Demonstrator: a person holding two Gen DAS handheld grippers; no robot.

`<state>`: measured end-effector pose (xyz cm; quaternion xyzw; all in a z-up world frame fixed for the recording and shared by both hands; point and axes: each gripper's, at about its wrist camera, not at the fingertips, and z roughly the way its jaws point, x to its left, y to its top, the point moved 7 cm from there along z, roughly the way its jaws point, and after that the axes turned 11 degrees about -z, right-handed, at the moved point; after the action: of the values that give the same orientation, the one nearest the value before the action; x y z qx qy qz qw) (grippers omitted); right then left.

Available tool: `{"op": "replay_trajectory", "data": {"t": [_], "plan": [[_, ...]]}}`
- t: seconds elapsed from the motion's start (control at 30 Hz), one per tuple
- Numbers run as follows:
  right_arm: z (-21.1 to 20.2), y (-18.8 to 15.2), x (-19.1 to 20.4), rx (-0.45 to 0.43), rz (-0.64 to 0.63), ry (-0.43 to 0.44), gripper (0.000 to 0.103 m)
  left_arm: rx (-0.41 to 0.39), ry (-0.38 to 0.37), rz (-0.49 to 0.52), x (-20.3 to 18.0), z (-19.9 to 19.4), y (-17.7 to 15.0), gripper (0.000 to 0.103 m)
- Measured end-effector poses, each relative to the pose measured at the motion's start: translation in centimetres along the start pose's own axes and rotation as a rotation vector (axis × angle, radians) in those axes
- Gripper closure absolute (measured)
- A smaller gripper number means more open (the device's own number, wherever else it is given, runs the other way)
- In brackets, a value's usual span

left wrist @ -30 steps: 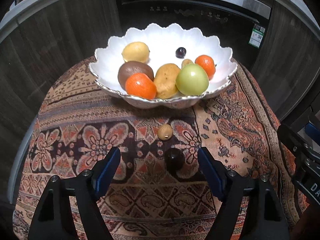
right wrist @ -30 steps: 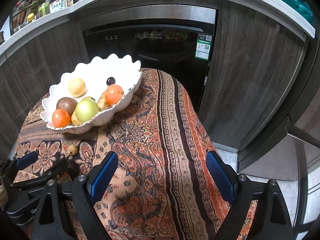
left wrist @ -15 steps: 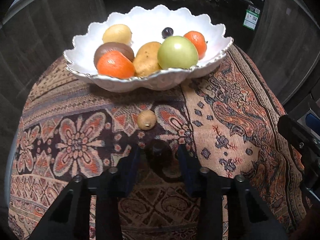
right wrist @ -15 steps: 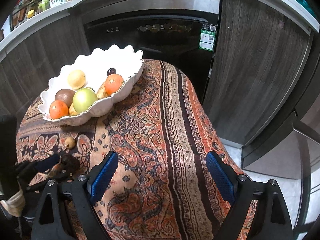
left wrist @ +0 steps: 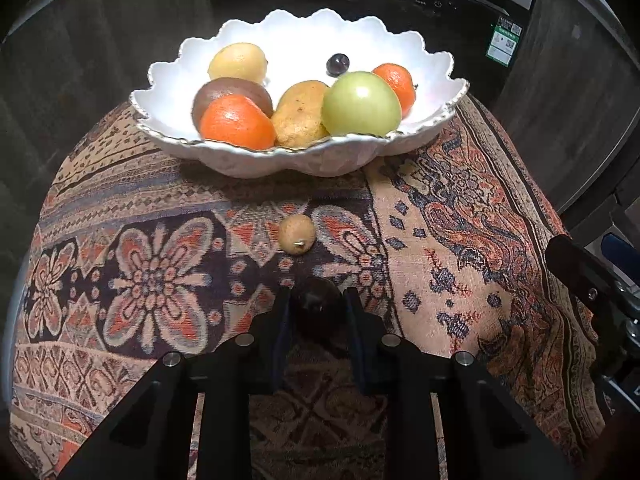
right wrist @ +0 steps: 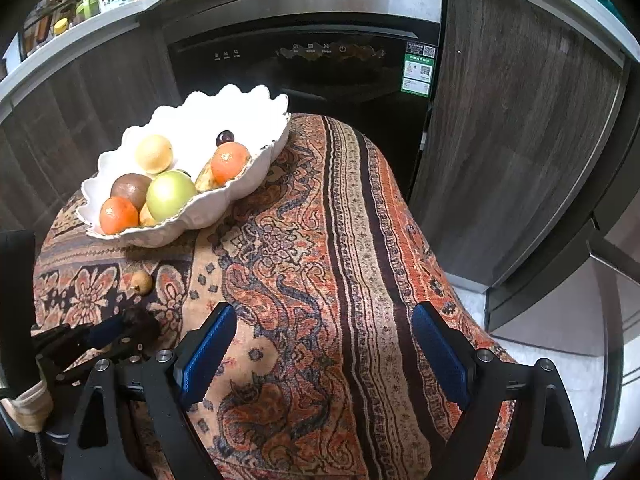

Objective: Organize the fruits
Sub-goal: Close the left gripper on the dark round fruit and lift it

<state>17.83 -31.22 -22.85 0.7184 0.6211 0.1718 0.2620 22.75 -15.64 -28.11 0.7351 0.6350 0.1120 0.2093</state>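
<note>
**Left tongs closed on the dark fruit**

The left tongs (left wrist: 316, 308) had just been closing and stood narrow, their pads pressed on either side of a small dark round fruit (left wrist: 318, 300), likely a plum or large grape, which sat on the patterned cloth (left wrist: 460, 240) of the bench, in front of the white scalloped bowl (left wrist: 448, 80). Just beyond it lay a small tan fruit (left wrist: 297, 234), apart from the tongs. The bowl already carried two oranges, a green apple (left wrist: 360, 104), a pear, a brown fruit, a yellow one and a dark grape.

The right tongs (right wrist: 324, 356) hung wide over bare cloth, holding nothing.

The dark fruit looked light, smooth-skinned and probably slippery, and soft enough to bruise or squirt out under a hard squeeze. A hold across its widest middle seemed the safest, which was about where the pads sat. The bowl's rim looked brittle, so the fruit would need to clear it
</note>
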Motion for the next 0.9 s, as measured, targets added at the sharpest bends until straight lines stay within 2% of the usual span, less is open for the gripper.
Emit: {"op": "replay_trajectory", "data": {"t": [0.27,0.5,0.8,0.9], "plan": [[-0.7,0.8,2.4,-0.007,-0.046,0.013,0.013,-0.024,-0.007,-0.048,3.1,-2.0,0.2,0.077],[-0.7,2.3,7.1,-0.025,-0.117,0.048,0.013,-0.052,0.0,-0.125,8.5,-3.7,0.3,0.077],[1.8,3.5,14.0,-0.003,-0.199,0.118,0.014,-0.069,0.004,-0.243,14.9,-4.4,0.5,0.077],[3.0,3.5,15.1,0.018,-0.199,0.119,0.018,-0.078,0.025,-0.261,15.8,-4.2,0.6,0.077]]}}
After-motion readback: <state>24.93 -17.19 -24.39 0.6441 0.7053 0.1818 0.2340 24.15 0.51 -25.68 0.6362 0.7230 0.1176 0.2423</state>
